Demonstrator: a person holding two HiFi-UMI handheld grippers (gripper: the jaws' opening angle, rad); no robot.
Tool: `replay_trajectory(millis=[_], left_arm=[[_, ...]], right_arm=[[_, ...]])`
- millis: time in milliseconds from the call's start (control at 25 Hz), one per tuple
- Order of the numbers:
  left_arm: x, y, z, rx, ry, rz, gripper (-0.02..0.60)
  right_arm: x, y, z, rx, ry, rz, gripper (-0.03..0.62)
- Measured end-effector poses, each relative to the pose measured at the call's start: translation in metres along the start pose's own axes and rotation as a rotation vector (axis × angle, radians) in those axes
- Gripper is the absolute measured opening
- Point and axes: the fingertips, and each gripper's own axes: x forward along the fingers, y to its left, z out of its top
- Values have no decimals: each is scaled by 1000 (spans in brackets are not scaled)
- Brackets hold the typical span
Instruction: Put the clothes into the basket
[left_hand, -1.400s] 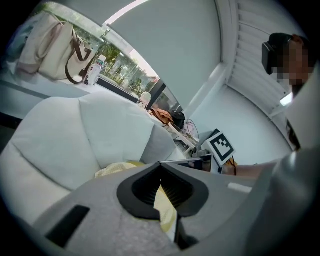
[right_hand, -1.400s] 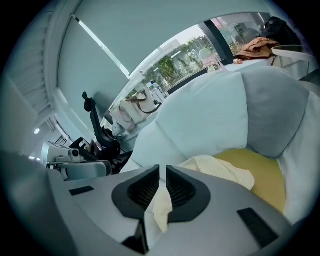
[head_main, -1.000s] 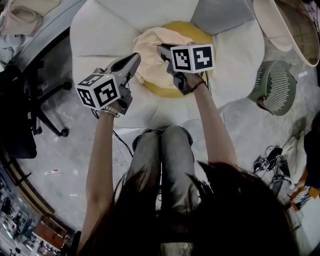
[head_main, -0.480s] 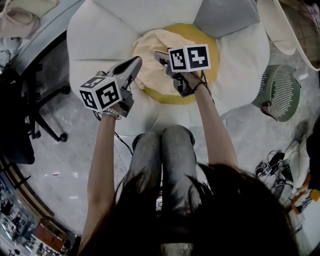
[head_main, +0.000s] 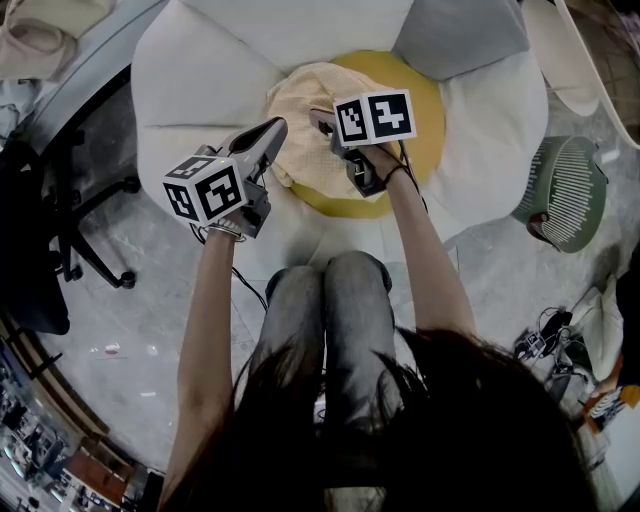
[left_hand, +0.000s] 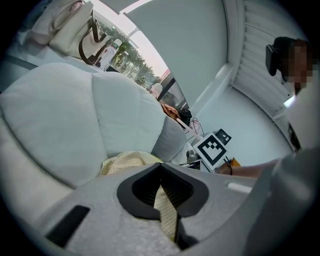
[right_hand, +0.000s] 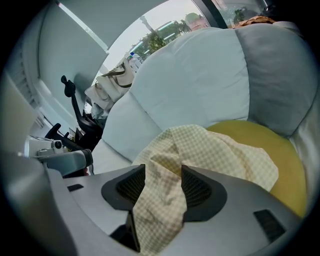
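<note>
The checked yellow cloth (head_main: 300, 95) is risking slipping free when lifted: the right gripper (right_hand: 162, 187), its jaws having just been opening, is standing wide with fabric loose between them, and only the left gripper (left_hand: 161, 185) is pinching a thin strip. The cloth is lying crumpled on the flower-shaped cushion (head_main: 200, 90), over its yellow centre (head_main: 415, 95), well apart from the green basket (head_main: 565, 190).

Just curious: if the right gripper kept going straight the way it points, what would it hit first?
The yellow checked cloth, already between the just-opened jaws of the right gripper; then probably the yellow cushion.
</note>
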Motion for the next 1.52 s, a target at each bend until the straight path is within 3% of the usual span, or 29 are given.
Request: replay_trajectory(millis=[200, 640, 800, 1160, 1520], left_arm=[[7, 12, -7, -12, 3, 3, 11], [18, 37, -22, -53, 8, 23, 11], [22, 39, -23, -59, 7, 23, 11], [20, 34, -25, -62, 19, 28, 11], [-8, 12, -18, -83, 35, 47, 11]], right_arm=[[19, -4, -5, -32, 33, -20, 187], [54, -19, -21, -163, 238, -141, 187], [54, -24, -21, -190, 256, -175, 152], [47, -20, -21, -233, 246, -151, 63], [14, 3, -12, -133, 120, -124, 52]])
